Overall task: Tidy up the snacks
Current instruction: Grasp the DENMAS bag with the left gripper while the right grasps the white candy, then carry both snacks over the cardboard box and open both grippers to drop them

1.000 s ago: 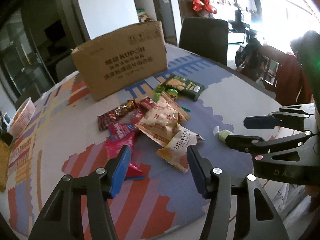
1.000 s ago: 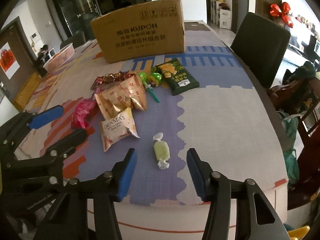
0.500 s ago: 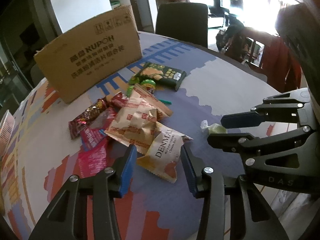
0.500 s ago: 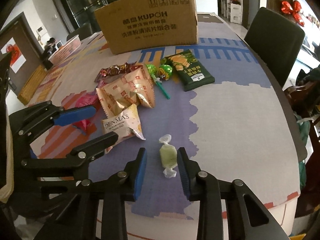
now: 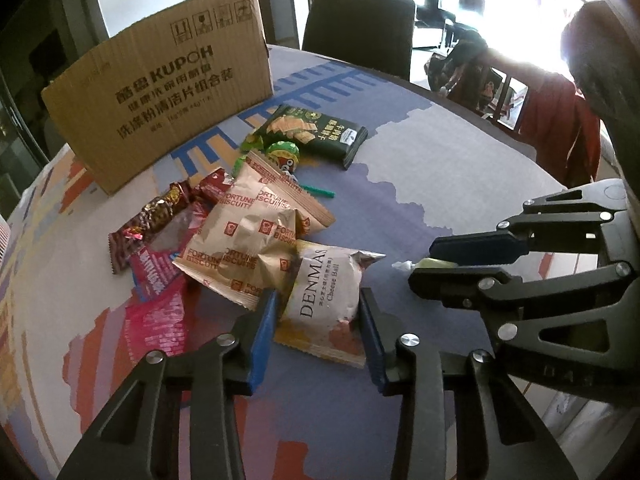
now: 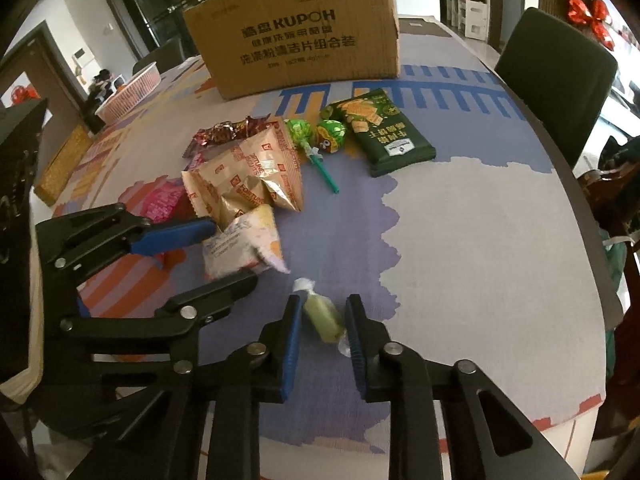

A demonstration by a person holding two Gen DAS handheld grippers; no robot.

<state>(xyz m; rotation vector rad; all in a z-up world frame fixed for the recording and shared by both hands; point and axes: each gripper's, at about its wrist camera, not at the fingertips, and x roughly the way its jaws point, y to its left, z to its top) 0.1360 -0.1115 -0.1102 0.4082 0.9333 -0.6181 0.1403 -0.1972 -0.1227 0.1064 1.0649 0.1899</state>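
A white DENMAS cheese ball packet lies on the patterned tablecloth at the near end of the snack pile. My left gripper straddles it. Its jaws are closing, and both blue pads press the packet's sides. In the right wrist view the packet looks squeezed and blurred between the left gripper's fingers. A pale green wrapped candy lies alone to the right of the pile. My right gripper is closing on it, and the candy is pinched between the pads.
Fortune biscuit packs, red and pink wrappers, green lollipops and a dark green cracker pack lie behind the packet. A KUPOH cardboard box stands at the back. A dark chair stands beside the table edge, and a pink basket sits far left.
Both grippers came down and forward and narrowed. The left now grips the DENMAS packet, which has bunched up narrower. The right has closed around the green candy.
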